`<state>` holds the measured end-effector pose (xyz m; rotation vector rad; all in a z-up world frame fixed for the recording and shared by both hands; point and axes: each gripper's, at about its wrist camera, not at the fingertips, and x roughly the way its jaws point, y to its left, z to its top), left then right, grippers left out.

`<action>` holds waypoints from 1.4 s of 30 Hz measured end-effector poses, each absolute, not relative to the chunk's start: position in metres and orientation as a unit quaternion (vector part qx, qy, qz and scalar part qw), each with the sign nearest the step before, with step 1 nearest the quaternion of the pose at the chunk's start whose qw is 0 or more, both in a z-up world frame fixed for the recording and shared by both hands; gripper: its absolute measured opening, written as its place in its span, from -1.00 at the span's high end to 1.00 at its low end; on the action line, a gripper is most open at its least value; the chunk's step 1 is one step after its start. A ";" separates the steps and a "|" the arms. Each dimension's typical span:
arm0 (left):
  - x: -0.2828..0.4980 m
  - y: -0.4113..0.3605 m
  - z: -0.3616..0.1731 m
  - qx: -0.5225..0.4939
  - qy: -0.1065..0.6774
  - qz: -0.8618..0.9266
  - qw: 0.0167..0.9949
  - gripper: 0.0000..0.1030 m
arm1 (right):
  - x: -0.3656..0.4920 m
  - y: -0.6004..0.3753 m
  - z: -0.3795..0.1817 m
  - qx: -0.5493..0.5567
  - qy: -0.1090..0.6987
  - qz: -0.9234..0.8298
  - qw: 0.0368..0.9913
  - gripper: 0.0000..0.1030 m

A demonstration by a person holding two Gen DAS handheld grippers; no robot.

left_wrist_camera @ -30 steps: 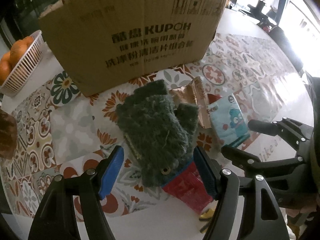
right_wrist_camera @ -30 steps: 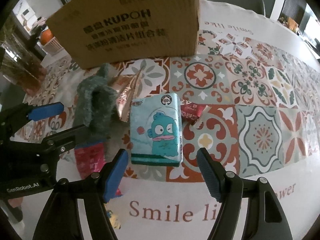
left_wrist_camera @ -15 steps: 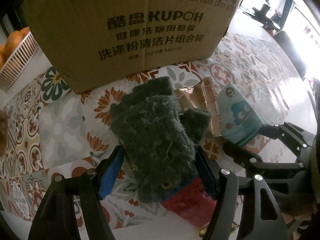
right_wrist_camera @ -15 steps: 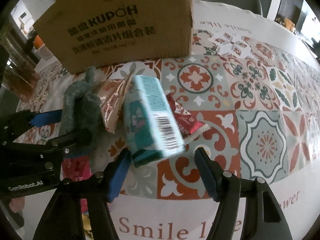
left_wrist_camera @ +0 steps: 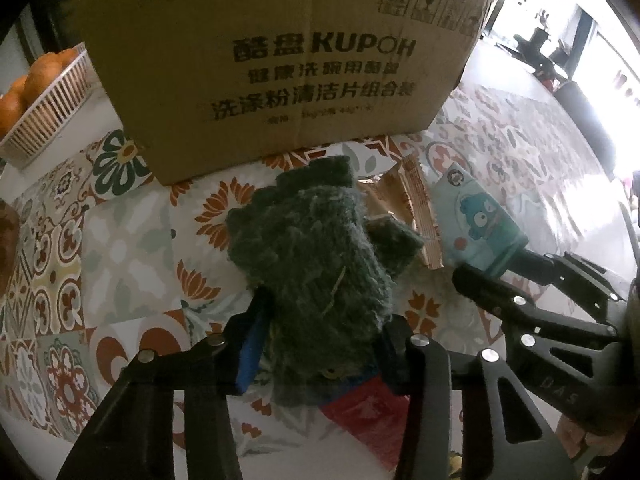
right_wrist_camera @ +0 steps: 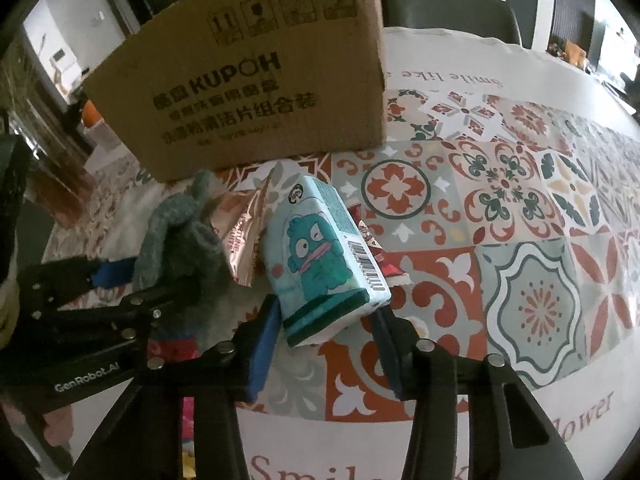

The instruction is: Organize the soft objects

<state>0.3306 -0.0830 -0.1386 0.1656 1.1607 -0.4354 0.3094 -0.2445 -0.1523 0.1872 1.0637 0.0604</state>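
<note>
At the bottom of the left wrist view, the left gripper [left_wrist_camera: 316, 344] has its jaws closing on a fuzzy dark green glove [left_wrist_camera: 316, 264]; the blue pads press into the glove's lower end from both sides, and the glove rises from them toward the middle of the frame. Just under the glove, at lower centre, lies a red packet [left_wrist_camera: 360, 412] on the patterned tablecloth [left_wrist_camera: 120, 240]. To the right of the glove sits a crinkled gold wrapper [left_wrist_camera: 416, 208], and beyond that, at right of centre, a teal tissue pack [left_wrist_camera: 476, 224] with a cartoon creature.

In the right wrist view, the right gripper [right_wrist_camera: 324, 340] fills the bottom centre, its jaws closing on the tissue pack [right_wrist_camera: 320, 256]; the pads meet the pack's near end on both sides, and the pack tilts up and away from them. Left of it stand the glove [right_wrist_camera: 180, 236] and the left gripper [right_wrist_camera: 120, 280], with the gold wrapper [right_wrist_camera: 236, 232] between glove and pack. A small red wrapper [right_wrist_camera: 380, 260] shows just behind the pack's right edge.

Farther back, a large cardboard box [left_wrist_camera: 280, 64] printed with KUPOH stands across the upper half of both views. At the upper left of the left wrist view, a white basket [left_wrist_camera: 52, 108] holds oranges [left_wrist_camera: 24, 88].
</note>
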 end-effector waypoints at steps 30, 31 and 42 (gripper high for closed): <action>0.304 -0.085 -0.122 0.050 0.505 -0.205 0.837 0.79 | 0.276 -0.255 -0.127 0.132 0.440 0.028 0.888 0.26; 0.305 -0.086 -0.124 0.050 0.510 -0.208 0.833 0.79 | 0.276 -0.255 -0.127 0.132 0.441 0.028 0.888 0.26; 0.313 -0.098 -0.143 0.051 0.521 -0.208 0.826 0.15 | 0.277 -0.256 -0.134 0.143 0.450 0.030 0.881 0.26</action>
